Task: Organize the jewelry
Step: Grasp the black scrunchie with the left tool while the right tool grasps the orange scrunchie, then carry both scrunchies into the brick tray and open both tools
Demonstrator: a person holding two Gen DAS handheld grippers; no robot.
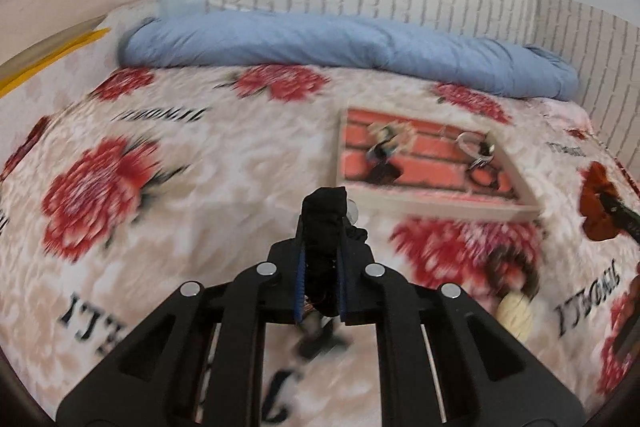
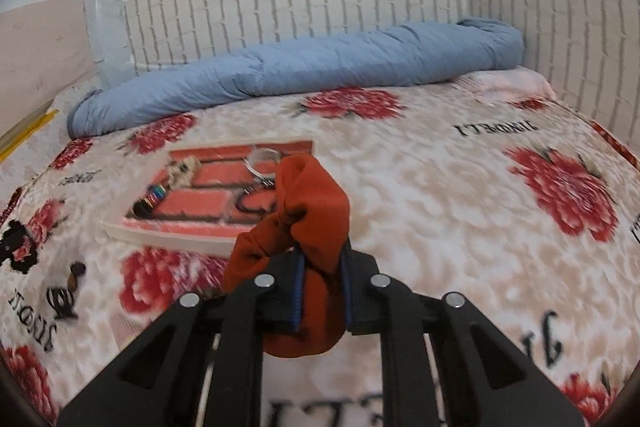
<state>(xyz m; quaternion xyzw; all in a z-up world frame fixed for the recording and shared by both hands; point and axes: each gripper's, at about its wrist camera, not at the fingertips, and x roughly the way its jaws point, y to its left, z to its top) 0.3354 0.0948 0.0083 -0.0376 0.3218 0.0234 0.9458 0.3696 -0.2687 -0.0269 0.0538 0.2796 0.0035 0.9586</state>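
My left gripper (image 1: pixel 323 227) is shut on a black scrunchie (image 1: pixel 326 215) and holds it above the bedspread, short of the tray. My right gripper (image 2: pixel 323 259) is shut on an orange scrunchie (image 2: pixel 308 211), which also shows at the right edge of the left wrist view (image 1: pixel 600 203). A shallow white tray (image 1: pixel 440 205) with a red brick-pattern lining lies on the bed; it also shows in the right wrist view (image 2: pixel 168 235). In it lie a beaded bracelet (image 2: pixel 182 169), a dark multicoloured piece (image 2: pixel 150 203) and a silver ring piece (image 2: pixel 262 163).
A rolled blue quilt (image 1: pixel 340 43) lies along the brick-pattern wall at the far edge of the bed. A cream round object (image 1: pixel 516 311) and a brown piece (image 1: pixel 508 267) lie on the floral bedspread right of my left gripper. A small dark item (image 2: pixel 76 273) lies left of my right gripper.
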